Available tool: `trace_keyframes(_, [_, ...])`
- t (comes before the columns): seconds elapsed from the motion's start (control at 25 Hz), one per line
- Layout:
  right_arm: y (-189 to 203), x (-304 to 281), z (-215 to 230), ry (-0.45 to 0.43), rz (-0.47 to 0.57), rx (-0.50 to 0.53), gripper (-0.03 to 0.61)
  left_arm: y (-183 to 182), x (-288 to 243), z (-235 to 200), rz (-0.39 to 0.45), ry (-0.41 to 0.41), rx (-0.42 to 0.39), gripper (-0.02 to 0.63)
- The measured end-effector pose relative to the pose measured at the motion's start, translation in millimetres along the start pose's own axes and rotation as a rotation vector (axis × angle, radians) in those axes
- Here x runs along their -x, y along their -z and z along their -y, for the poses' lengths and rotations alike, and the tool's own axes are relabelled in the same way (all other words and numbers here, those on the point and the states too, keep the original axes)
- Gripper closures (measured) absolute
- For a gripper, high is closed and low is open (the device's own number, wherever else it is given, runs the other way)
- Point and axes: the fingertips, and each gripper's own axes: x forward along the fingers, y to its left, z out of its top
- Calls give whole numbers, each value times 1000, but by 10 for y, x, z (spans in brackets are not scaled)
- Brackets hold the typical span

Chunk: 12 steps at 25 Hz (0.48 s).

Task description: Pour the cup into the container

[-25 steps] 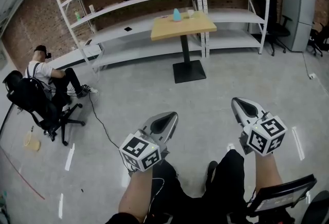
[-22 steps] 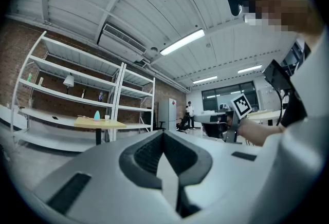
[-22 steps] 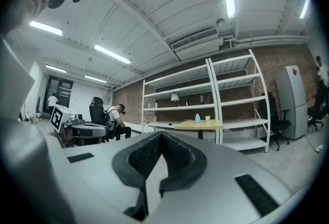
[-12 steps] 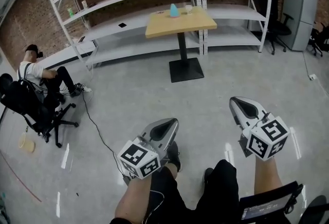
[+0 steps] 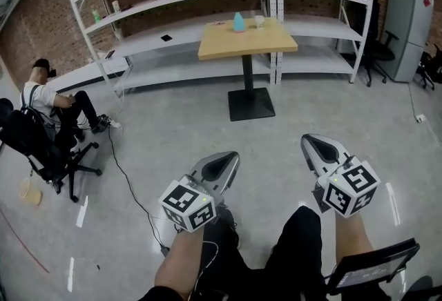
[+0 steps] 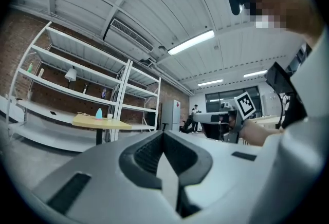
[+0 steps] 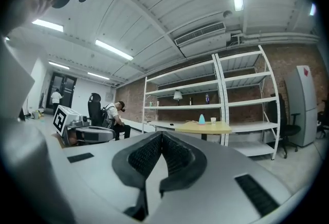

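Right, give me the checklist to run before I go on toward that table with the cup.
1. Left tongs ready: ok, shut with nothing between them.
2. Right tongs ready: ok, shut and empty.
3. Cup in place: ok, it stands on the table beside the blue object.
4. Cup within reach: not ok, the table is far across the floor from both tongs.
5. Way to the table: ok, the seated person is well off to the left.
6. Contents of the cup, and whether the blue object is open on top: cannot tell, both too small here.
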Motion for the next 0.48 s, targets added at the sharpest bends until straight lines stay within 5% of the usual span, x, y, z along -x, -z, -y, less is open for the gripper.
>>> trace_keyframes(0.48, [279,-837,812,14,-4,-103,578,64,-883,-728,-28,48,-31,612])
